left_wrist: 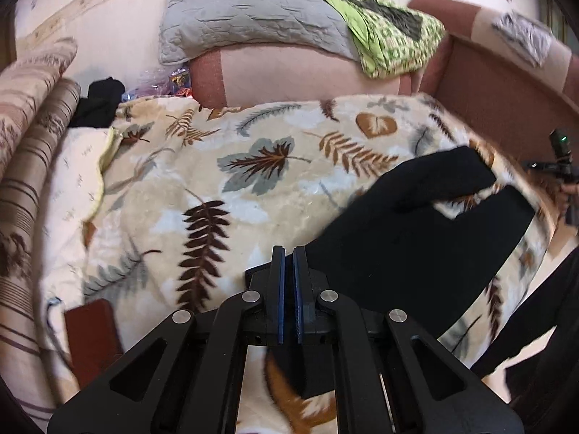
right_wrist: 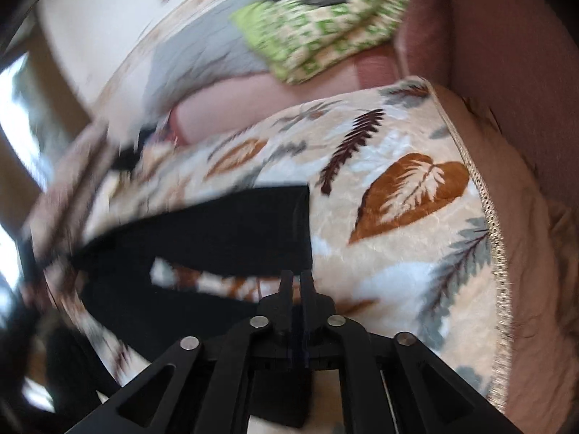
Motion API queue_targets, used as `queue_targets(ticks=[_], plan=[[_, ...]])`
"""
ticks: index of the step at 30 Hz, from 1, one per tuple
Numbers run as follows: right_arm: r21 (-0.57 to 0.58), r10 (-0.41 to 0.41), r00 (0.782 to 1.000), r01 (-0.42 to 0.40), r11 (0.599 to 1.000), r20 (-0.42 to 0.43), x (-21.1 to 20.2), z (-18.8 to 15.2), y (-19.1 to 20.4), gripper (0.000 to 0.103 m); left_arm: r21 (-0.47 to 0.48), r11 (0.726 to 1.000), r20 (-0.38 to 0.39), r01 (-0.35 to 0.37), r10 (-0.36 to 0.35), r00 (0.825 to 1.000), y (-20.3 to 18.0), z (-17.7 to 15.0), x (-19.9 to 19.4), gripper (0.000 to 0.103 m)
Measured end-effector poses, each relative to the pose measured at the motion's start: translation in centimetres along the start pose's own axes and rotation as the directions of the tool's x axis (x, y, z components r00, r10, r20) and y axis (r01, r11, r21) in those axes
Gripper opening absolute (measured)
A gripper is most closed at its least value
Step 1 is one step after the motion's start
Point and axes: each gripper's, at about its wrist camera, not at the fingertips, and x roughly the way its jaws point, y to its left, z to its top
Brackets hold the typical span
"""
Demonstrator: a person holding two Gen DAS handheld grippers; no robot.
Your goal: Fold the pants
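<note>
Black pants [left_wrist: 416,224] lie on a leaf-patterned blanket [left_wrist: 217,188], their two legs spread in a V with blanket showing between them. In the left wrist view my left gripper [left_wrist: 288,253] is shut; its blue pads nearly meet and I see no cloth between them. The pants' near edge lies just to the right of its right finger. In the blurred right wrist view the pants [right_wrist: 224,224] fill the left and middle. My right gripper [right_wrist: 296,276] hovers just below the square end of one leg. Its jaws stand slightly open with only blanket showing in the narrow gap.
A grey pillow [left_wrist: 246,11] and a green patterned cloth [left_wrist: 391,32] rest on the pink sofa back [left_wrist: 296,72]. Striped cushions [left_wrist: 32,144] and a black garment [left_wrist: 99,101] sit at the left. The blanket's fringed edge [right_wrist: 495,253] runs down the right. A person's dark sleeve [left_wrist: 542,325] is at lower right.
</note>
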Motion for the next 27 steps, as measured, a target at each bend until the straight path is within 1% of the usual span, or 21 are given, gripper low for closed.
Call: queue_targets(ticks=[1,2,3,4,5,7,9,11,12,13,14,15,16,17,19,21,22,23,24,26,27], plan=[[0.062,0.018,1.000,-0.019,0.998,0.009,0.7,0.9,-0.6,0.019,-0.017,1.000,-0.004,-0.008,0.008,1.000,-0.1,0.1,0.4,0.003],[0.104,0.028,0.999,-0.030,0.994,0.016,1.3,1.6,-0.9,0.037,-0.035,0.999,-0.015,-0.013,0.013,1.000,-0.1,0.2,0.6,0.003],[0.149,0.045,0.998,-0.050,0.988,0.035,2.1,2.4,-1.2,0.047,-0.063,0.998,-0.038,-0.008,0.005,0.999,0.0,0.3,1.1,0.003],[0.187,0.066,0.997,-0.073,0.980,0.046,3.0,3.3,-1.5,0.046,-0.075,0.997,-0.045,-0.012,0.008,0.999,0.0,0.4,1.3,0.003],[0.216,0.083,0.996,-0.090,0.972,0.045,3.8,4.0,-1.7,0.046,-0.086,0.996,-0.042,-0.039,0.035,0.998,-0.1,0.4,1.4,0.003],[0.253,0.121,0.992,-0.128,0.959,0.045,5.8,5.4,-1.9,0.046,-0.120,0.991,-0.032,-0.052,0.048,0.998,0.0,0.5,1.1,0.004],[0.260,0.112,0.993,-0.116,0.959,0.030,7.9,6.5,-1.9,0.046,-0.211,0.977,0.008,-0.042,0.045,0.999,0.5,0.4,0.5,0.006],[0.278,0.113,0.994,-0.108,0.954,-0.001,10.2,7.2,-2.3,0.046,-0.267,0.963,0.038,-0.016,0.027,0.999,0.8,0.1,0.3,0.013],[0.281,0.110,0.994,-0.102,0.954,-0.011,11.0,7.5,-2.5,0.046,-0.298,0.955,0.056,-0.008,0.026,0.998,1.1,-0.1,0.2,0.022],[0.287,0.123,0.992,-0.111,0.951,-0.025,12.0,7.7,-2.6,0.046,-0.307,0.952,0.065,-0.013,0.034,0.997,1.2,0.0,0.1,0.032],[0.292,0.131,0.991,-0.115,0.949,-0.034,12.5,7.7,-2.7,0.046,-0.307,0.952,0.070,-0.018,0.041,0.997,1.4,0.1,0.1,0.037],[0.294,0.128,0.991,-0.109,0.950,-0.048,13.0,7.8,-2.7,0.046,-0.305,0.952,0.074,-0.032,0.057,0.996,1.7,0.3,0.1,0.048],[0.294,0.126,0.990,-0.104,0.950,-0.057,13.2,7.8,-2.7,0.046,-0.311,0.949,0.072,-0.048,0.074,0.995,2.0,0.4,0.1,0.054],[0.290,0.122,0.990,-0.096,0.952,-0.072,13.5,7.7,-2.6,0.046,-0.318,0.946,0.070,-0.058,0.085,0.994,2.4,0.5,0.2,0.054],[0.285,0.121,0.989,-0.091,0.954,-0.087,13.8,7.5,-2.6,0.042,-0.361,0.931,0.077,-0.057,0.090,0.993,3.9,0.9,0.1,0.054],[0.281,0.148,0.985,-0.119,0.952,-0.086,13.9,7.4,-2.8,0.027,-0.401,0.914,0.078,-0.054,0.093,0.993,5.2,1.1,0.1,0.055],[0.263,0.150,0.984,-0.120,0.957,-0.097,14.1,7.3,-2.6,0.023,-0.415,0.908,0.079,-0.056,0.097,0.992,5.9,1.3,0.2,0.055],[0.242,0.146,0.983,-0.115,0.963,-0.113,14.3,7.2,-2.4,0.012,-0.427,0.903,0.082,-0.054,0.098,0.992,6.5,1.5,0.3,0.055],[0.218,0.143,0.981,-0.113,0.969,-0.127,14.4,7.0,-2.1,0.004,-0.432,0.901,0.081,-0.050,0.094,0.992,7.2,1.9,0.6,0.056],[0.171,0.134,0.983,-0.112,0.979,-0.122,14.2,6.9,-1.5,0.003,-0.413,0.908,0.058,-0.072,0.105,0.993,8.2,2.7,1.2,0.056],[0.151,0.139,0.983,-0.121,0.981,-0.118,14.0,6.8,-1.2,0.003,-0.393,0.914,0.028,-0.100,0.120,0.992,9.1,3.4,1.7,0.056]])
